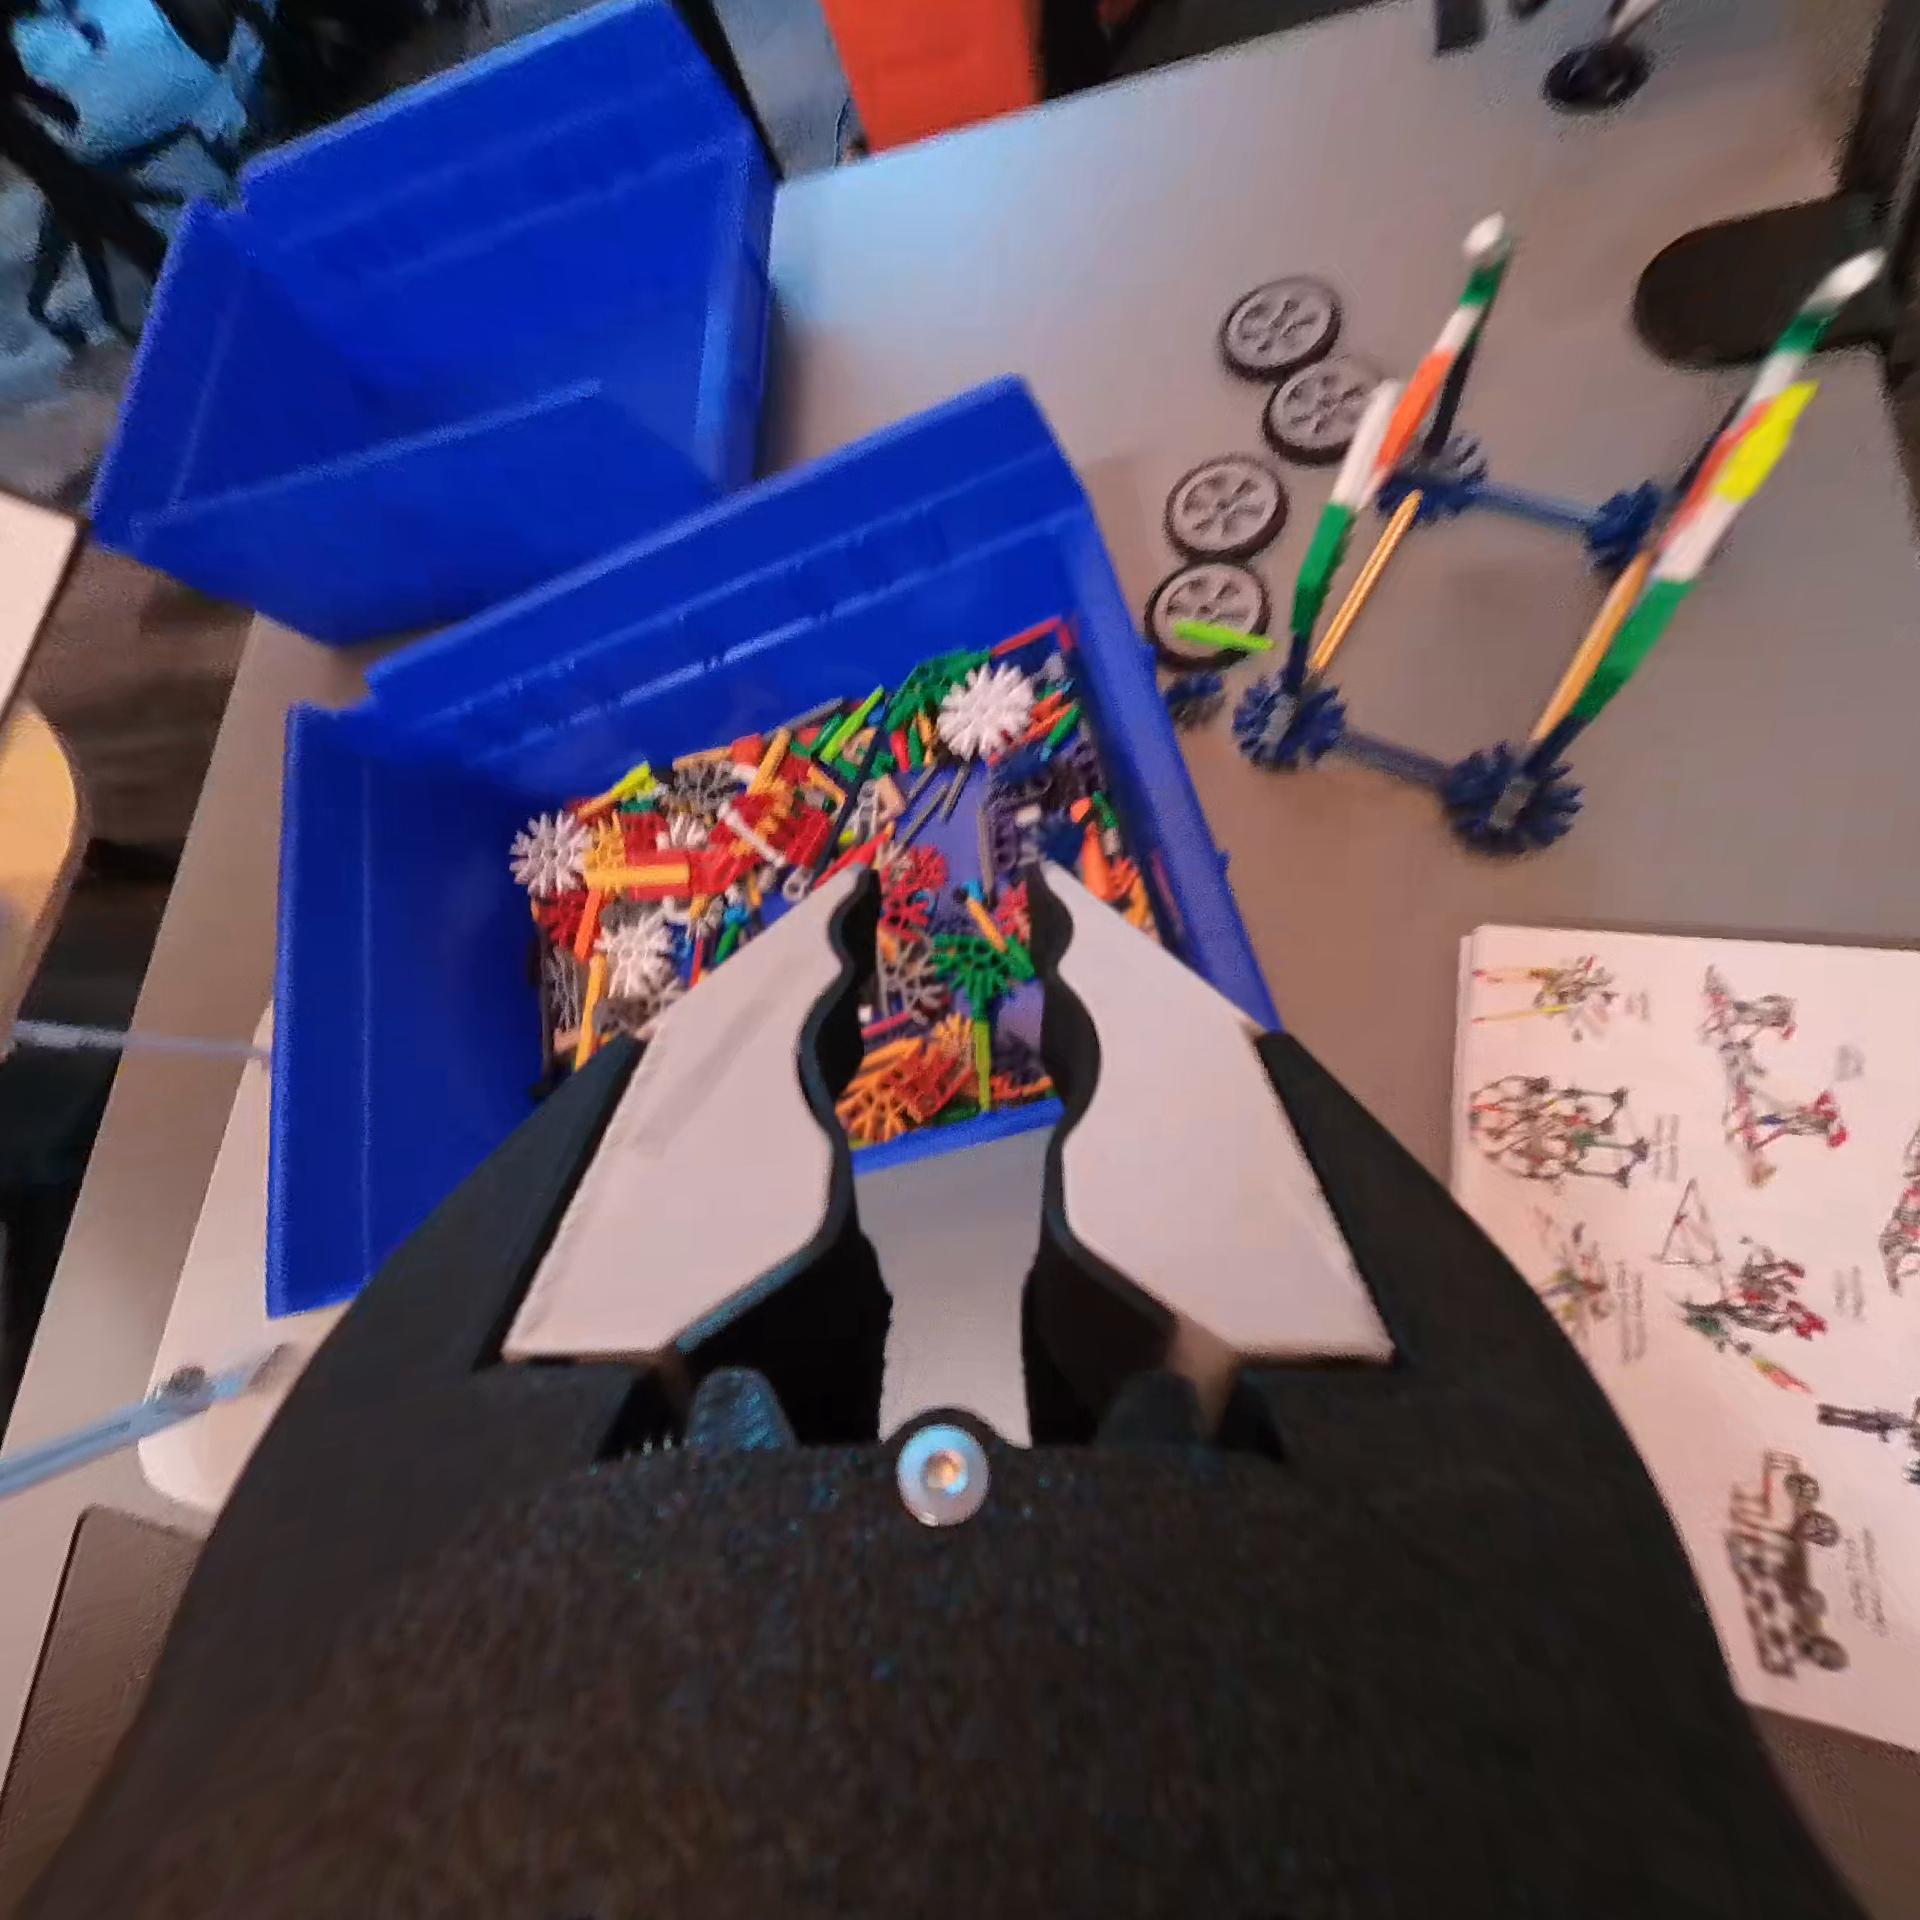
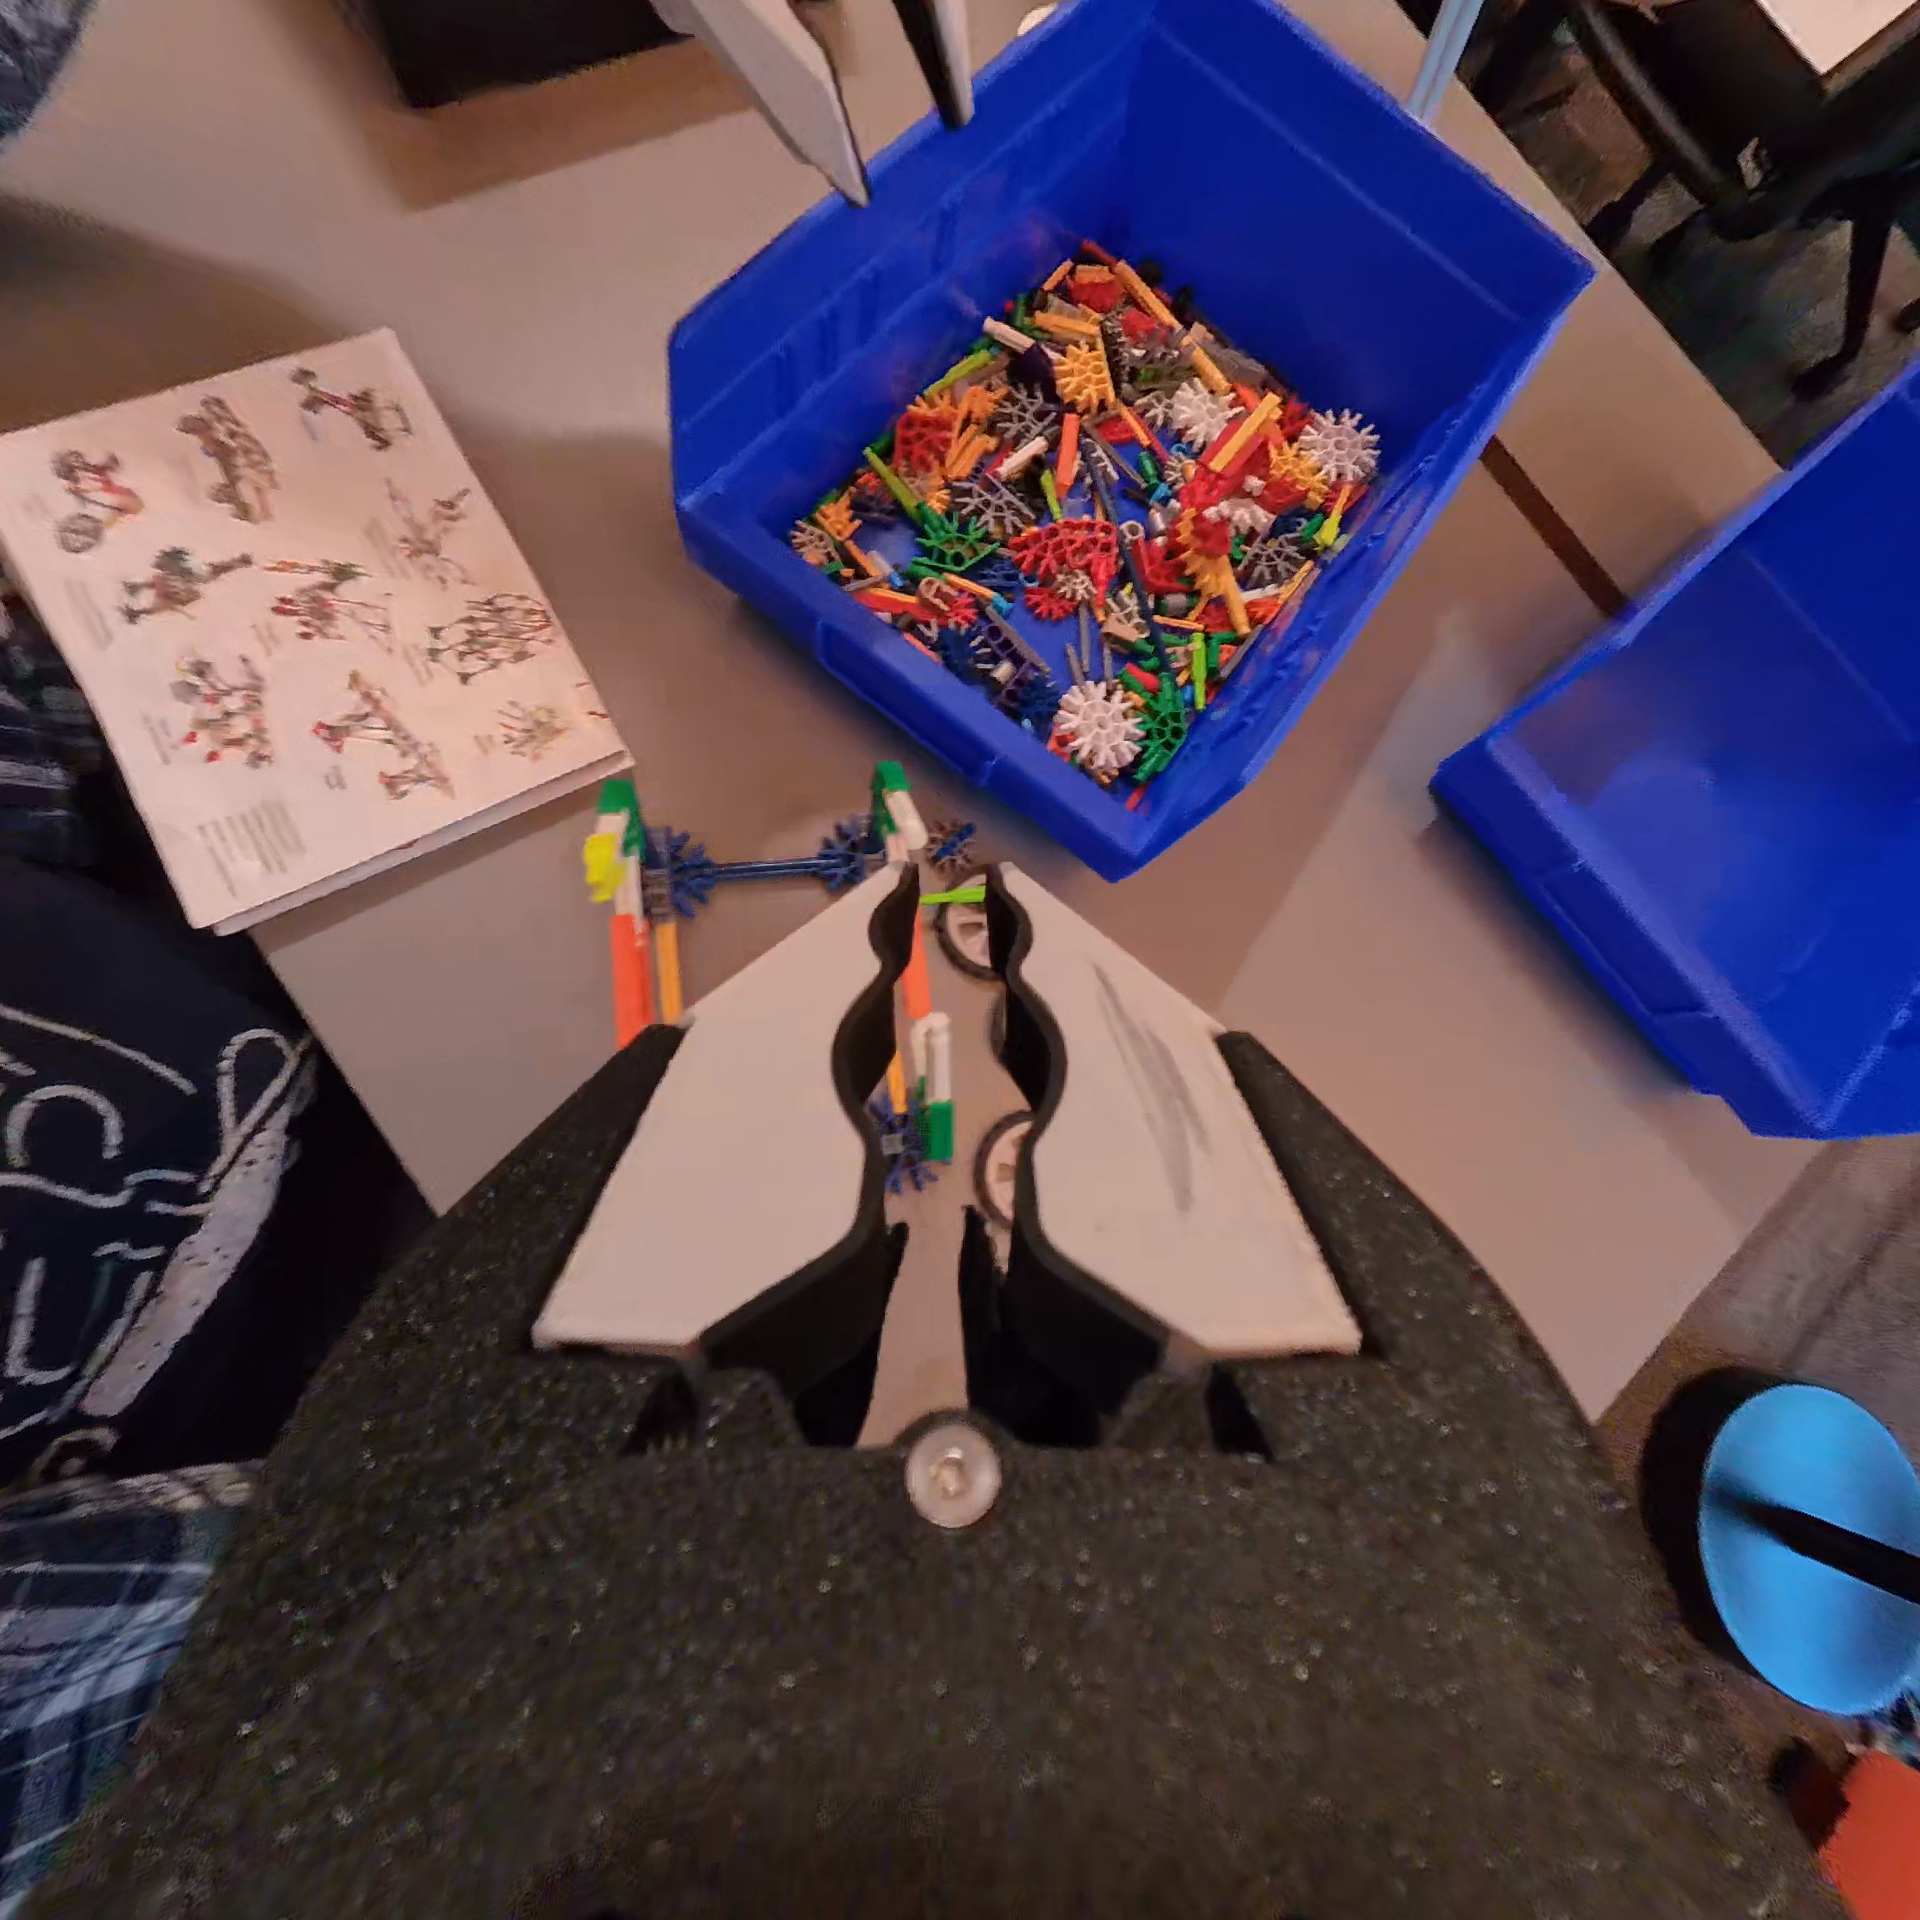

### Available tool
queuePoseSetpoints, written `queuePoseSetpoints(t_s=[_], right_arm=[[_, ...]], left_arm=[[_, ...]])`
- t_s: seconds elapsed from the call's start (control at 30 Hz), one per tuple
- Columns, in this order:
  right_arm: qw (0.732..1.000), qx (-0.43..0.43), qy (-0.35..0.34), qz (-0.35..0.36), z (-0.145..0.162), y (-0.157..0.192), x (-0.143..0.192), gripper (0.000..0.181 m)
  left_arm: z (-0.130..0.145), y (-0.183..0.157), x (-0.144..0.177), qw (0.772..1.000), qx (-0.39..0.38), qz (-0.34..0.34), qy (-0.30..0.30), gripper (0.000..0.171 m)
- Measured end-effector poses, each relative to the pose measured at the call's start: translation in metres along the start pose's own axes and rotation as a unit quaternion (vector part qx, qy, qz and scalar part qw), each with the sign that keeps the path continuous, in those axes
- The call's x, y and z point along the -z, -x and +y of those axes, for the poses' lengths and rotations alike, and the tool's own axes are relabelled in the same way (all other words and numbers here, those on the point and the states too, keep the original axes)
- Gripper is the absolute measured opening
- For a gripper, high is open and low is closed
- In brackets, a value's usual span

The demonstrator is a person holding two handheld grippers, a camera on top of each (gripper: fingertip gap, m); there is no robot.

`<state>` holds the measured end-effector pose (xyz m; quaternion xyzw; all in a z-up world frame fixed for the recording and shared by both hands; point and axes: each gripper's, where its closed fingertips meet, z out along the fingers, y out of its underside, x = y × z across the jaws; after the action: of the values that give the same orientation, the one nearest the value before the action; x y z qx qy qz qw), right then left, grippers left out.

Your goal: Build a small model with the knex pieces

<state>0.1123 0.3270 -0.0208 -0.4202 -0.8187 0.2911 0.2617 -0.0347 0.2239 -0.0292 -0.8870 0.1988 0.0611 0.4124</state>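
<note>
A blue bin [image 1: 395,987] holds a heap of small colourful construction rods and connectors [image 1: 831,862]. My left gripper [image 1: 951,883] is open and empty, its tips just above the heap at the bin's near side. It also shows in the right wrist view [image 2: 909,156] over the bin's [image 2: 1299,187] far rim. My right gripper [image 2: 951,875] is open a narrow way and holds nothing. It hovers above a part-built frame of blue connectors and green, white and orange rods [image 2: 769,862] [image 1: 1455,582]. A light green rod [image 2: 951,896] [image 1: 1221,636] lies on a wheel below its tips.
Several grey-and-black wheels [image 1: 1278,327] lie beside the frame. A picture booklet [image 1: 1683,1247] [image 2: 291,613] lies on the grey table. A second, empty blue bin [image 1: 447,343] [image 2: 1714,790] stands beyond the first. A person's dark clothing [image 2: 125,1143] is at the table edge. Tip to tip, the grippers are about 20 centimeters apart.
</note>
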Motion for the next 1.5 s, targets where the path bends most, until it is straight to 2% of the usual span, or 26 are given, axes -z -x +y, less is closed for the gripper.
queuePoseSetpoints(t_s=[0.27, 0.4, 0.73, 1.23, 1.5], right_arm=[[0.999, 0.020, 0.049, 0.012, 0.003, -0.030, -0.046, 0.013], [0.997, 0.030, 0.069, 0.016, 0.005, -0.040, -0.064, 0.014], [0.997, 0.031, 0.069, 0.007, 0.005, -0.044, -0.080, 0.014], [0.997, 0.033, 0.065, -0.004, -0.002, -0.048, -0.092, 0.013], [0.997, 0.048, 0.060, -0.024, -0.017, -0.046, -0.101, 0.016]], left_arm=[[0.041, -0.015, -0.021, 0.994, 0.023, 0.076, 0.068, 0.027], [0.059, -0.016, -0.030, 0.991, 0.029, 0.088, 0.101, 0.022], [0.071, -0.011, -0.030, 0.988, 0.044, 0.095, 0.113, 0.009], [0.079, -0.003, -0.025, 0.987, 0.047, 0.090, 0.123, 0.011], [0.081, 0.000, -0.023, 0.987, 0.050, 0.083, 0.127, 0.012]])
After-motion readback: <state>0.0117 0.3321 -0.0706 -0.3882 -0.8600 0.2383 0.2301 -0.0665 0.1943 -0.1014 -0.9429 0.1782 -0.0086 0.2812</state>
